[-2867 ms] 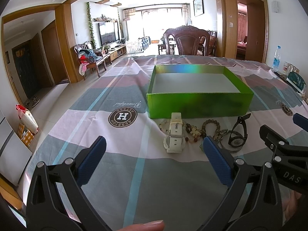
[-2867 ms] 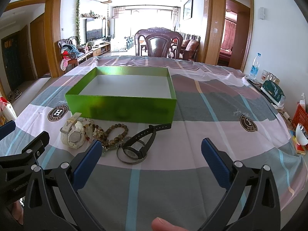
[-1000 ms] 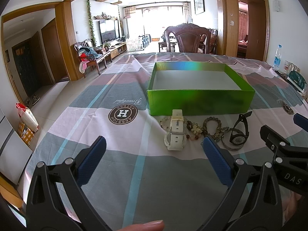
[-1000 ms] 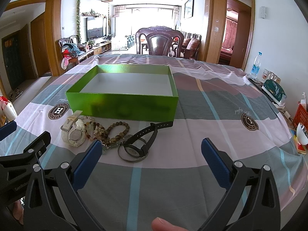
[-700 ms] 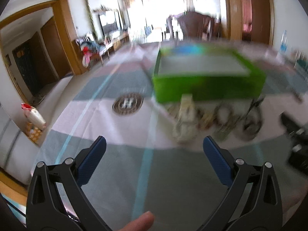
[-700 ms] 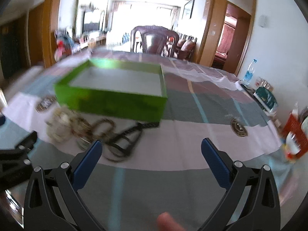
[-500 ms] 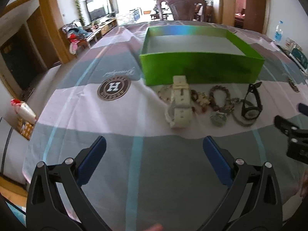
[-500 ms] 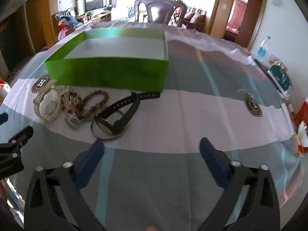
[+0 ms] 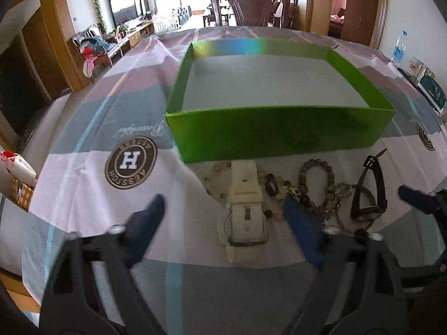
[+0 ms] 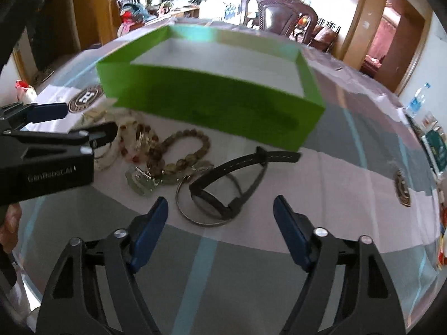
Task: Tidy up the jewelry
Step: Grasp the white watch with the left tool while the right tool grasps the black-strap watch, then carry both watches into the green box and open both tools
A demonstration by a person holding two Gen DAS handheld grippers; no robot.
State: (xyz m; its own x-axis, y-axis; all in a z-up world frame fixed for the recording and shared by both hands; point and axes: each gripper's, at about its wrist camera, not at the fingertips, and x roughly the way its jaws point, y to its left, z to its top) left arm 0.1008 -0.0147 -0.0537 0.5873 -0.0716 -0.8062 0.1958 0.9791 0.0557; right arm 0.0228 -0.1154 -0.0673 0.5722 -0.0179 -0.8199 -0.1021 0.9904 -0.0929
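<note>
An empty green box (image 9: 279, 131) (image 10: 212, 106) stands on the checked tablecloth. In front of it lie a white watch (image 9: 245, 209), brown bead bracelets (image 9: 318, 187) (image 10: 184, 150), a black watch (image 9: 368, 195) (image 10: 232, 181) and a metal bangle (image 10: 201, 217). My left gripper (image 9: 223, 215) is open, its fingers on either side of the white watch, close above it. My right gripper (image 10: 220, 215) is open, its fingers on either side of the black watch and bangle.
A dark wooden chair (image 9: 251, 5) stands beyond the table's far edge. A water bottle (image 9: 398, 48) and a green-white packet (image 9: 431, 92) sit at the table's right side. The left gripper's body (image 10: 47, 150) crosses the left of the right wrist view.
Both grippers have moved forward and down towards the jewelry. The left one now straddles the white watch, the right one the black watch. Both stay open.
</note>
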